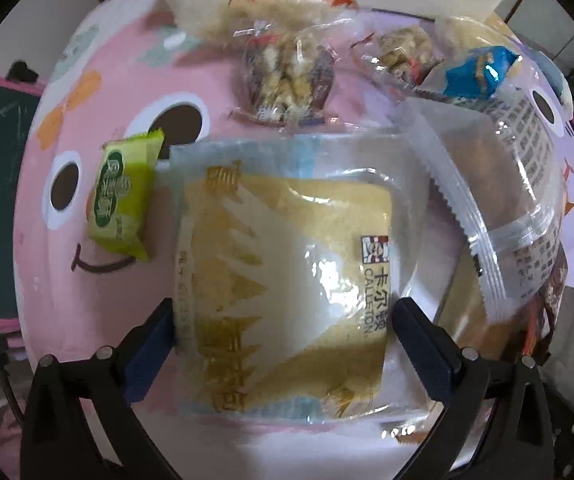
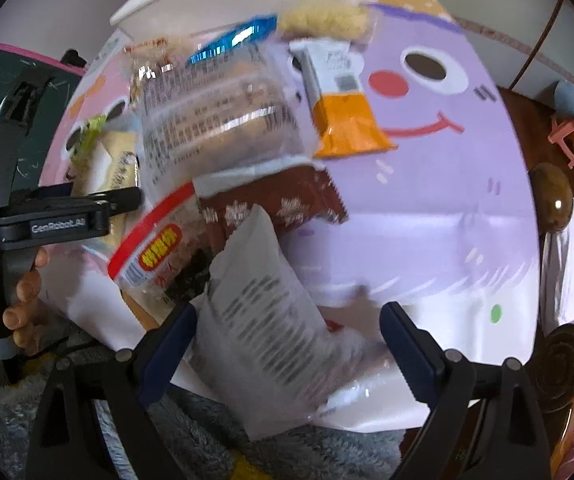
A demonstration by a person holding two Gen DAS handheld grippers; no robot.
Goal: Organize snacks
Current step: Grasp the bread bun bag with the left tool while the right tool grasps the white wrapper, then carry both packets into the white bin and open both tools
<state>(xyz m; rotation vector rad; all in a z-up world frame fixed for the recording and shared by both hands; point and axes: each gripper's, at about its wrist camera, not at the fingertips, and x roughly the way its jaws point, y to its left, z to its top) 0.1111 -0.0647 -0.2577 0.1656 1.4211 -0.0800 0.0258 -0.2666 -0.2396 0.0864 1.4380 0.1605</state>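
The word "CALLETON" runs in dark capitals beside Chinese characters and a small red-and-white logo on the clear wrapper of a yellow cake packet [image 1: 287,280]. "GenRobot.AI" is printed in pale letters on the black body of the left gripper [image 2: 69,224], seen from the right wrist view. Chinese characters mark a green snack packet [image 1: 121,194] and a yellow oval on a red-bordered bag [image 2: 155,254], but they are too blurred to read.

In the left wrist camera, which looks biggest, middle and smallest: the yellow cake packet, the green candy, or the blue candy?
1. Yellow cake packet, clearly largest, though it is also nearest the camera.
2. and 3. Green candy and blue candy look about alike, so no ranking between them.
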